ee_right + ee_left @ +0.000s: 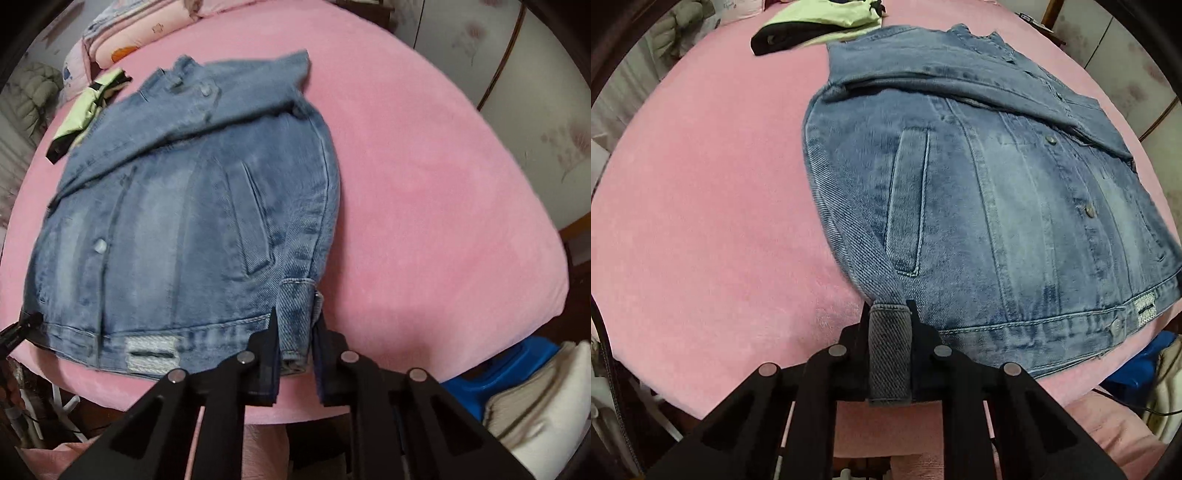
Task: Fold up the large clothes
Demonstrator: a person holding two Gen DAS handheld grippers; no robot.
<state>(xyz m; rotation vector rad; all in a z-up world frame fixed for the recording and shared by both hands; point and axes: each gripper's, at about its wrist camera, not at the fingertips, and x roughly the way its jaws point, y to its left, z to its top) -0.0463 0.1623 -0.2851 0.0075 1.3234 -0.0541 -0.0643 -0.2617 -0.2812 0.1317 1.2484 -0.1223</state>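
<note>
Denim jacket [997, 206]: lying front-up on the pink bed [701, 221], buttons fastened, a sleeve folded across its chest, hem nearest the cameras.
Left hand-held gripper [889, 314]: pointing steeply down, its jaws pinching a hem corner of the jacket, denim bunching between the fingers.
Right hand-held gripper [295, 325]: gripping the opposite hem corner, jaws narrow, cloth filling the gap.
Green-and-black garment [820, 22]: resting beyond the jacket's collar, touching it.
Pillows [122, 33]: sitting at the bed's far end.
</note>
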